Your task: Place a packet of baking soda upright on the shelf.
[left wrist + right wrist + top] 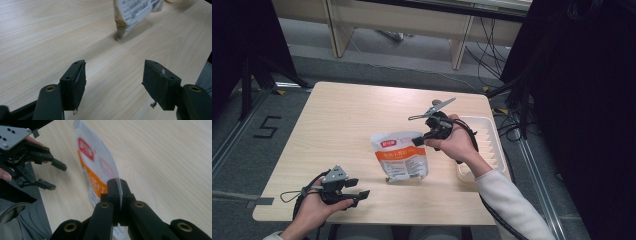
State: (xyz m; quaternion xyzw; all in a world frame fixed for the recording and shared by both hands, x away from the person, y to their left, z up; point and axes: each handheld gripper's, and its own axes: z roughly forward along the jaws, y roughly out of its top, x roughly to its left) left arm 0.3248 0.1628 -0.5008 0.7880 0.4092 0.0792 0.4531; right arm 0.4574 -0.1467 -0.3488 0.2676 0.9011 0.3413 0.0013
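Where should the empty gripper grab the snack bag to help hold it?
Probably the bag's free bottom edge, coming from the near side. The right gripper already pinches a top corner, so the bag hangs flat and thin, and the open left gripper waits nearby.

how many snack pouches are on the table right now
1: a white and orange pouch near the table's middle, its top edge pinched in the right gripper. The white tray at the right edge looks empty.

A black "5" [267,127] is marked on the floor left of the desk. The pouch [403,159] carries a red logo patch near its top and white characters on its orange band, too small to read; the print on its back label is blurred
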